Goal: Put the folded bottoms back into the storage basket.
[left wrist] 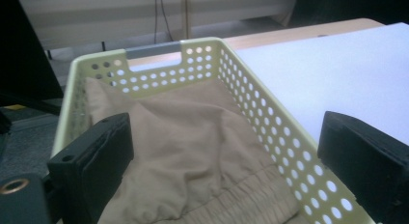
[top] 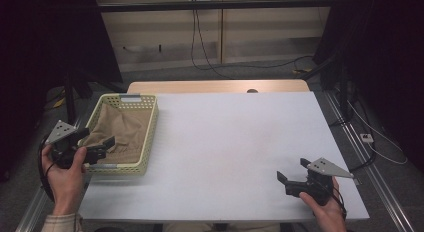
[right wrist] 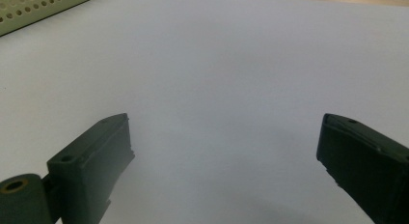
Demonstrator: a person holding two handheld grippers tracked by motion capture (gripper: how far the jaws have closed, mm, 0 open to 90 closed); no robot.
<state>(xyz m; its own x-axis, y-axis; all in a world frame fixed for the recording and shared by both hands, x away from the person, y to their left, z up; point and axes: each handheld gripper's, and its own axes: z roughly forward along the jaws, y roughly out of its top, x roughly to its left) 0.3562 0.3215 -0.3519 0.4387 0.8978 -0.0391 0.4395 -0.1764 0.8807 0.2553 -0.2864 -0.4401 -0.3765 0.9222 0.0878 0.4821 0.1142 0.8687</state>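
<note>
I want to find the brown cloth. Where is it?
The cloth lies inside the basket at the table's left in the high view, just ahead of the left gripper.

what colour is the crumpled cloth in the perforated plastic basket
Tan, a light beige-brown crumpled cloth; the left gripper view shows it best.

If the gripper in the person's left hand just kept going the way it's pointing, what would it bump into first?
Most likely the tan cloth lying in the pale yellow basket. The left gripper hangs open over the basket's near end, aimed along it. Depth is unclear, so it might instead clear the cloth and reach the far wall.

Perforated glossy plastic basket [left wrist: 251, 96] holds soft matt tan cloth [left wrist: 193, 151]; table [top: 240, 142] smooth matt white
</note>
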